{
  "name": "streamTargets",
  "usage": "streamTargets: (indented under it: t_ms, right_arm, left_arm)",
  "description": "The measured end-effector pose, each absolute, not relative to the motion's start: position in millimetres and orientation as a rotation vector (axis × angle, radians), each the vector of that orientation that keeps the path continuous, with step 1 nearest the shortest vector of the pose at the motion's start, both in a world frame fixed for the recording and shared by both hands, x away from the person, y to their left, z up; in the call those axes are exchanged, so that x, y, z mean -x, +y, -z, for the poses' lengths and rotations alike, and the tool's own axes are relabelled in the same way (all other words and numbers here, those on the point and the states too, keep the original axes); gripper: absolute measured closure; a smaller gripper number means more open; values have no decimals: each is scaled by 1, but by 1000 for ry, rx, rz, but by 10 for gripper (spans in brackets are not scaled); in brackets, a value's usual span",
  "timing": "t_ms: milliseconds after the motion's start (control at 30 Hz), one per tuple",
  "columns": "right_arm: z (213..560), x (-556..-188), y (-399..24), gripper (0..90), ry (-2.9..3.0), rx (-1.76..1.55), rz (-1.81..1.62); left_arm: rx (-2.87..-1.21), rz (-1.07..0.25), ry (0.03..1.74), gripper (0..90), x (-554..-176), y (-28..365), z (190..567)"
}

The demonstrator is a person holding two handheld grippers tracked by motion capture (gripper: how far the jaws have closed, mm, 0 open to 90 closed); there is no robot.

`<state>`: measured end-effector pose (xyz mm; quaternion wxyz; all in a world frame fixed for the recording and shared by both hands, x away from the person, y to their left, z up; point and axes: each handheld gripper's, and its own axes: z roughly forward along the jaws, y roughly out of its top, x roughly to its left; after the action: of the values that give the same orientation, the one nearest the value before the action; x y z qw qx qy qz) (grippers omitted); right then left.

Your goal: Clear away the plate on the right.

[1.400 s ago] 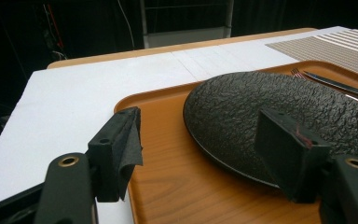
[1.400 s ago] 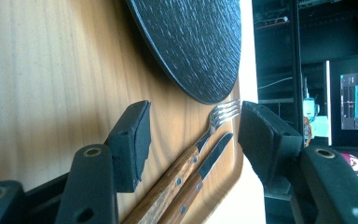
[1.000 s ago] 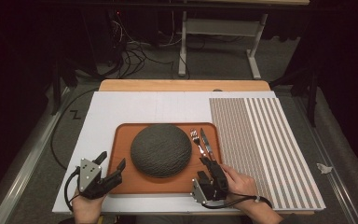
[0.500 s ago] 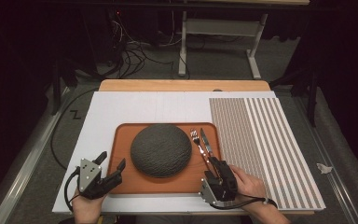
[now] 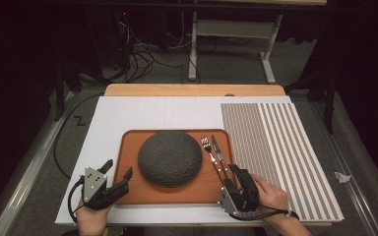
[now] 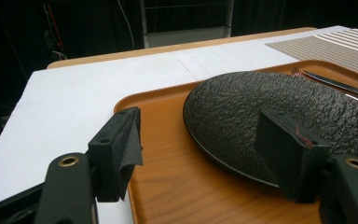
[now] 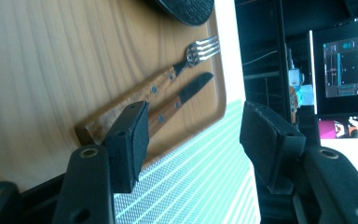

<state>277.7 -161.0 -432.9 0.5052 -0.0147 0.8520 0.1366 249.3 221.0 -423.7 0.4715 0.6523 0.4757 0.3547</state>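
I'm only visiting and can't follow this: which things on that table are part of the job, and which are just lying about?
Part of the job:
- fork
- knife
- right gripper, jaws open beside their handles
- orange tray they lie on

Just lying about:
- dark plate
- striped mat
- left gripper, open and idle

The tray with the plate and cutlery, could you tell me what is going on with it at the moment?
A person holds a gripper in each hand at the near edge of the wooden tray. The right gripper is open and sits by the handle ends of the fork and knife, gripping neither. The left gripper is also open, at the tray's near left corner, pointing toward the dark textured plate without touching it.
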Motion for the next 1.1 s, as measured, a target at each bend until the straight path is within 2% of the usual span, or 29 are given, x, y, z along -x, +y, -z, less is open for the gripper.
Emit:
streamTargets:
  t_ms: [1100]
  right_arm:
    - [437, -283, -194, 441, 2057, -34, -292]
  left_arm:
    - [-1599, -869, 1167, 319, -250, 221, 424]
